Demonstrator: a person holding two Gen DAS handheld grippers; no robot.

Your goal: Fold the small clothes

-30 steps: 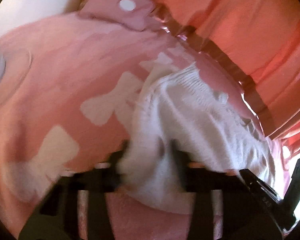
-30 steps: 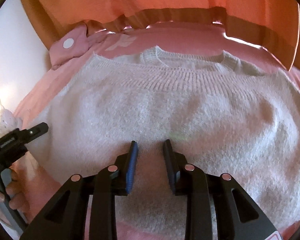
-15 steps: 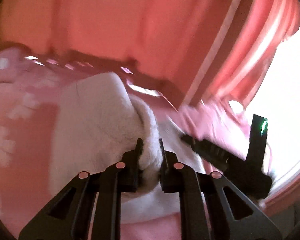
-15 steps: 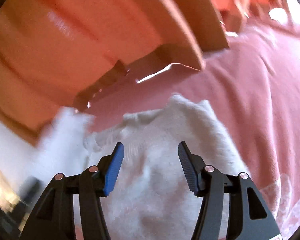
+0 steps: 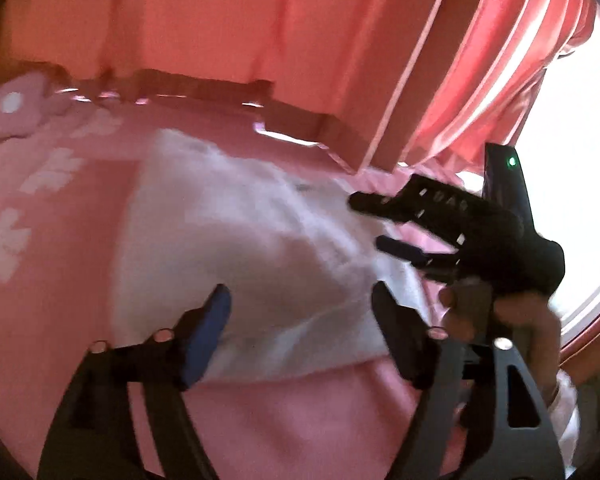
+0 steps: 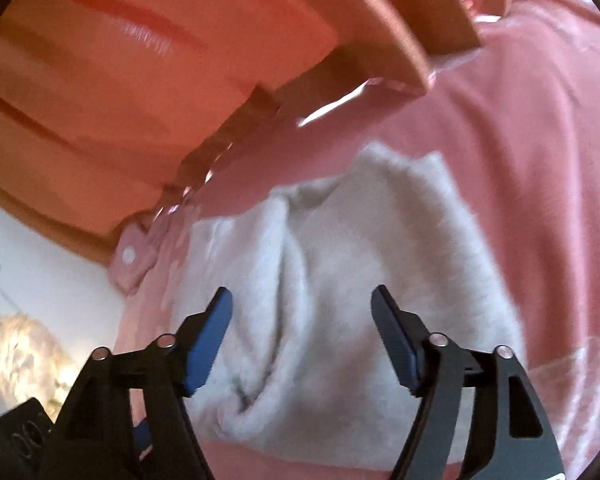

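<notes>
A fluffy white knit sweater [image 5: 236,248] lies folded over on the pink bedspread [image 5: 52,264]. It also shows in the right wrist view [image 6: 364,280], with a fold ridge running down its left half. My left gripper [image 5: 300,312] is open and empty just above the sweater's near edge. My right gripper [image 6: 302,316] is open and empty above the sweater's middle. The right gripper also appears in the left wrist view [image 5: 376,224], hand-held at the sweater's right edge.
Orange-red curtains [image 5: 260,20] hang behind the bed. A pink pillow with white dots [image 6: 134,258] lies at the far left, by a white wall [image 6: 40,264]. A bright window [image 5: 572,168] is at the right. The bedspread has white flower prints [image 5: 4,240].
My left gripper opened and let go of the sweater fold, which now lies laid over the body. My right gripper opened wider and shifted over the sweater.
</notes>
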